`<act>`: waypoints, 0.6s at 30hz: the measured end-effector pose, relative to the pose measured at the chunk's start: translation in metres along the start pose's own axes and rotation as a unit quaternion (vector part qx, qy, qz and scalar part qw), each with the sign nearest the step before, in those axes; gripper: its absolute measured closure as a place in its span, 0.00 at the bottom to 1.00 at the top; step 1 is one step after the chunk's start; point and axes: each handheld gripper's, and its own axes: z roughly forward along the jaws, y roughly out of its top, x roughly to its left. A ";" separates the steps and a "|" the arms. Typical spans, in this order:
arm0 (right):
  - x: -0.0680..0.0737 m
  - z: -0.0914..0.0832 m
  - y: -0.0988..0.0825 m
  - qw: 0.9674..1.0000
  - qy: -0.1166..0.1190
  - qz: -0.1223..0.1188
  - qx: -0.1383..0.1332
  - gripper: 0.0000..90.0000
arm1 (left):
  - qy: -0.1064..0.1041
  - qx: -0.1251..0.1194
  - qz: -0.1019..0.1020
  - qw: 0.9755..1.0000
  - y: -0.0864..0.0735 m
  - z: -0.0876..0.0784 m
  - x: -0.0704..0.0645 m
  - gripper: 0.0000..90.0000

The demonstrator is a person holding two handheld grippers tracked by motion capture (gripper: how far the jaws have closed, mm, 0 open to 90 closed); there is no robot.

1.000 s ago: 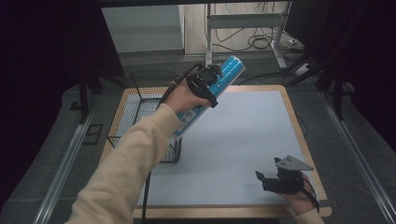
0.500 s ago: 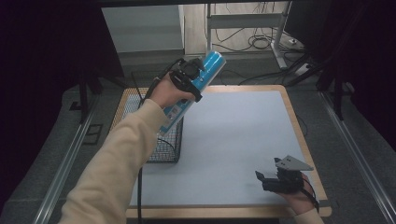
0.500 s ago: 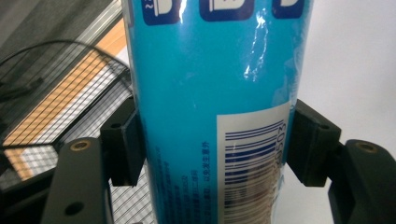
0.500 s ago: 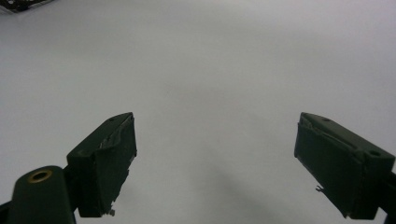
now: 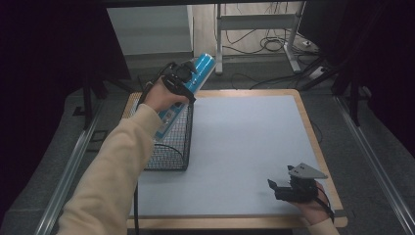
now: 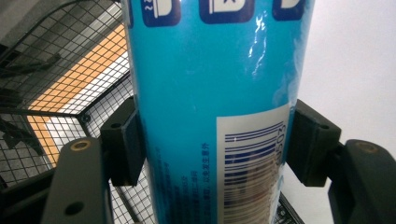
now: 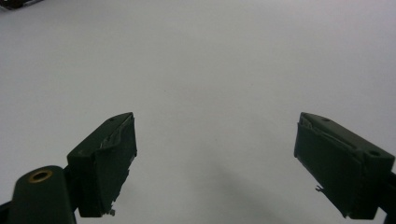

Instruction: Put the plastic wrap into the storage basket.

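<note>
A tall blue tube (image 5: 202, 65) with a white barcode label (image 6: 254, 163) hangs tilted over the black wire basket (image 5: 169, 147) at the table's left side, its lower end inside the basket's rim. My left gripper (image 5: 180, 81) is shut on the tube's middle, both pads pressed against its sides (image 6: 212, 140). In the left gripper view the basket mesh (image 6: 56, 70) lies below and to the left. At the near right corner my right gripper (image 5: 275, 188) rests low over the grey mat (image 5: 244, 137), open, with nothing between its fingers (image 7: 107, 158).
The wooden table edge (image 5: 313, 127) frames the mat. Beyond the table stand metal desk legs (image 5: 288, 44) with cables on the floor. A rail (image 5: 73, 161) runs along the left of the table.
My left hand has carried the blue tube leftward and slightly down, from above the mat's left part to above the wire basket. The right gripper has stayed put.
</note>
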 end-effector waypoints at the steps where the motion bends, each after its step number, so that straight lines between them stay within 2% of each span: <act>1: 0.000 0.000 0.000 1.000 0.000 0.000 0.000 0.15 | 0.000 0.000 0.000 1.000 0.000 0.000 0.000 0.35; 11: -0.001 0.000 0.000 1.000 0.001 0.000 -0.001 0.15 | -0.002 0.010 0.000 1.000 -0.005 0.012 0.001 0.35; 18: 0.000 0.000 0.000 1.000 0.003 -0.002 0.000 0.15 | -0.002 0.020 -0.007 1.000 -0.013 0.024 0.009 0.35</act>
